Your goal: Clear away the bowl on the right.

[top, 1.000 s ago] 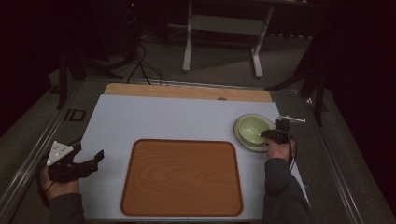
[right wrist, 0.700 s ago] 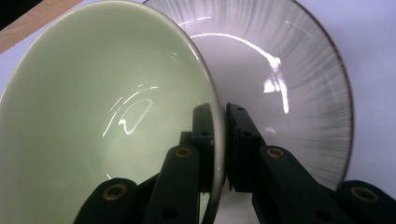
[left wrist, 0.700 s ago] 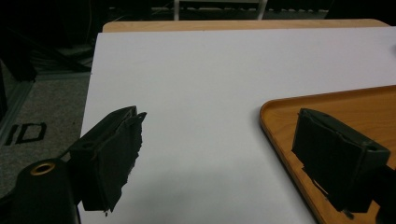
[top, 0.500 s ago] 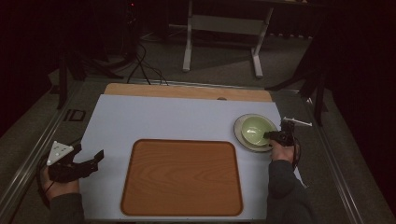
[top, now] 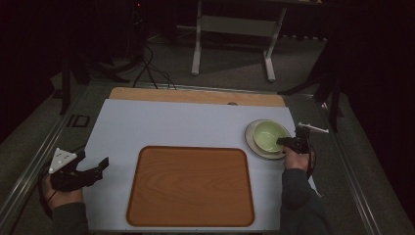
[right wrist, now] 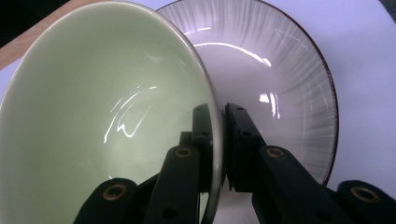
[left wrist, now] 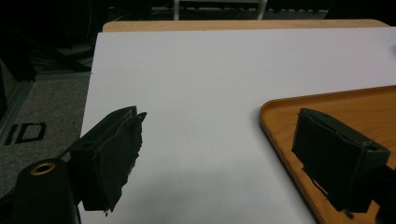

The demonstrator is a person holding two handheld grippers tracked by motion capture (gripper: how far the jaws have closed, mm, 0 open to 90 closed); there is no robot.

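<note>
Left gripper [top: 98, 166], black two-jaw tool with a grey three-cornered plate on top, sits in the person's left hand [top: 58, 193] at the near-left corner of the white rectangular table surface [top: 171, 127]. Jaws spread wide, nothing between them. In the left gripper view [left wrist: 219, 158] one jaw is over the white surface and the other over the left edge of the tray. Jaws point right toward the tray, just short of it in the high view.

Brown wooden rectangular tray with rounded corners and raised rim [top: 191, 186] lies flat at the near centre of the table, bare. Its corner shows at the right of the left gripper view [left wrist: 299, 112]. Light wooden strip [top: 195, 95] runs along the far edge of the table.

Right of the tray, near the right edge of the table, round grey-streaked plate with a dark rim [top: 254, 142] lies on the white surface. Pale green glazed ceramic bowl [top: 269, 134] is on the plate. In the right gripper view the bowl [right wrist: 102, 116] is tilted, with the plate [right wrist: 280, 84] behind and under it.

Right gripper [top: 284, 142], black, in the person's right hand [top: 296, 156], comes in from the near-right side of the bowl. Right gripper view [right wrist: 222, 140] shows the jaws pinching the bowl's rim, one jaw inside the bowl and one outside against its wall. Cannot tell whether the bowl's base touches the plate.

Dark sleeves cover both forearms at the bottom of the high view.
</note>
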